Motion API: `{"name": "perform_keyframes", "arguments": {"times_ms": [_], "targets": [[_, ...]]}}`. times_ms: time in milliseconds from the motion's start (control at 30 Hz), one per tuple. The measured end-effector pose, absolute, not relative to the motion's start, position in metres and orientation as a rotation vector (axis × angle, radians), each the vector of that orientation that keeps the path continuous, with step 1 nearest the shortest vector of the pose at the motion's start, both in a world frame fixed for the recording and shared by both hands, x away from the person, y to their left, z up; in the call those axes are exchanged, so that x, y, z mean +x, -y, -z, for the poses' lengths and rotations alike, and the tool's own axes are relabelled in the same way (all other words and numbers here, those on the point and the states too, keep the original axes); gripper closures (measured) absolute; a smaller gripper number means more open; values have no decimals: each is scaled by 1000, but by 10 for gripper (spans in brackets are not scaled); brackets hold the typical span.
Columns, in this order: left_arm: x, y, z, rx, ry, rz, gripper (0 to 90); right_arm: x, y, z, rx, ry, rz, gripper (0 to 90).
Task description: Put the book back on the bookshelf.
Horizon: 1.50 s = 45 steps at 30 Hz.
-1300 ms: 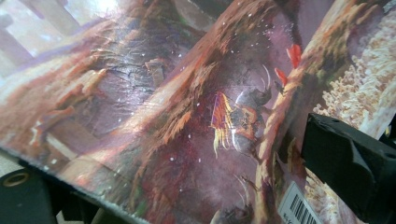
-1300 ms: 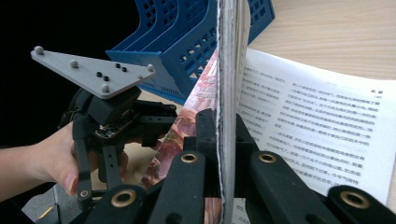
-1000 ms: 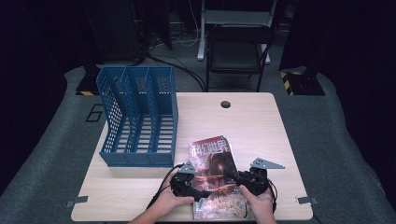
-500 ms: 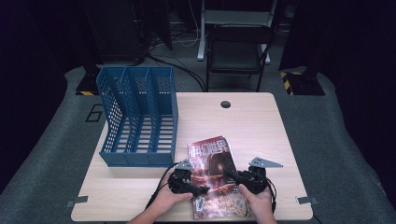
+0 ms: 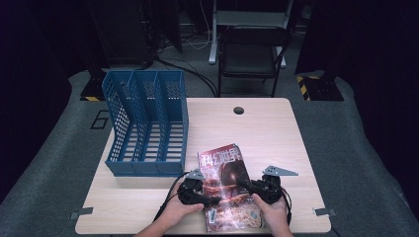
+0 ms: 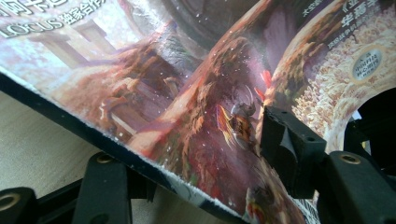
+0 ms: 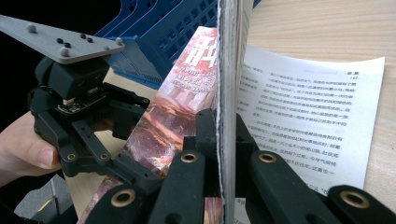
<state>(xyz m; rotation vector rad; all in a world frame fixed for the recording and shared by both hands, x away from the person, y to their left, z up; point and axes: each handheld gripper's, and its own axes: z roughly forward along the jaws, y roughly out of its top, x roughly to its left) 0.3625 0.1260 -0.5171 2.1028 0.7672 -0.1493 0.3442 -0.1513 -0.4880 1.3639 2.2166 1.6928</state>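
The magazine [image 5: 229, 185] lay at the near edge of the counter [image 5: 276, 133], just in front and to the right of the blue file rack [image 5: 146, 123], with its right side raised off the wood. That edge was pinched between the pressed-together jaws of the right hand-held gripper [image 7: 227, 140], the page block standing upright between the pads while one loose page drooped to the counter beyond. The left hand-held gripper [image 6: 187, 154] was set across the magazine's left edge, one jaw beneath and one above the cover; its jaws had just been closing, but contact by both pads could not be told.

The step in hand was judged to be the securing of a two-sided hold before a lift. The next move would call for the left grip to be completed, then both sides to be raised together and turned upright toward a rack slot. Both forearms were brought in low from the near edge, the hand-held grippers pointed inward at each other.
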Motion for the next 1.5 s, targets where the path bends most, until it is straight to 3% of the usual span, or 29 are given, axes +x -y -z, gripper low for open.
{"name": "perform_keyframes", "arguments": {"times_ms": [700, 1500], "targets": [[357, -130, 500, 2099, -746, 124, 584, 346, 155, 489, 1366, -2204, -1689, 869], [350, -136, 478, 2069, -707, 75, 704, 347, 161, 484, 1392, -2166, -1701, 841]]}}
